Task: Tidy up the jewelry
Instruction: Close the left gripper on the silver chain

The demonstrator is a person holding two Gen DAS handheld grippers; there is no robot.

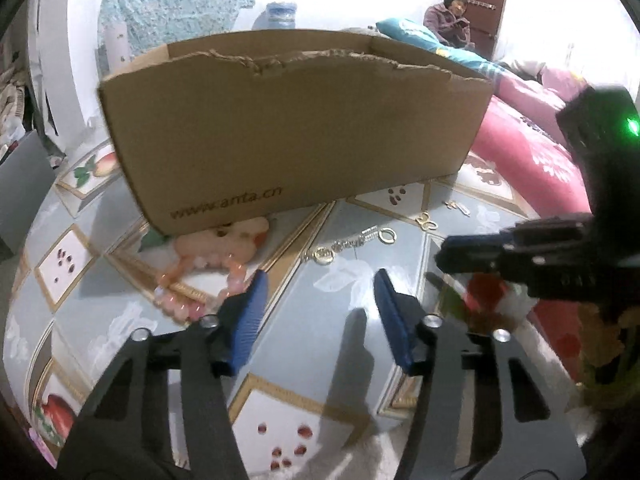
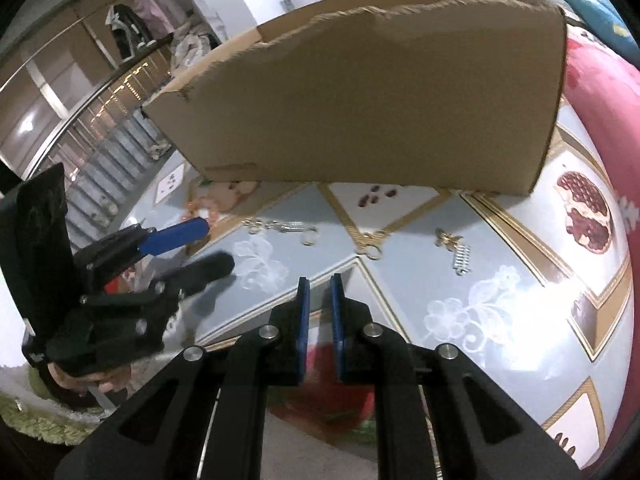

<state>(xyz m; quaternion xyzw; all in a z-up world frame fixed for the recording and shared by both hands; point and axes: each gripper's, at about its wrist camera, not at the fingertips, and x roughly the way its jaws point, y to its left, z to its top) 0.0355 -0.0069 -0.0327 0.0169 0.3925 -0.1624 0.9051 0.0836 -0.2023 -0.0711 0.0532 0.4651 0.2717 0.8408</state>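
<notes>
Blocking rear: cardboard box [image 1: 296, 128], pink bracelet [image 1: 200, 292] maybe beaded, chain [image 1: 348, 245] nearby

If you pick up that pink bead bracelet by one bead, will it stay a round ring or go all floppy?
Probably floppy: the pink bead bracelet is many separate round beads in a loop, already lying bent on the tablecloth. The beads look smooth and shiny, so they might slip in the left gripper. It seems light.
</notes>
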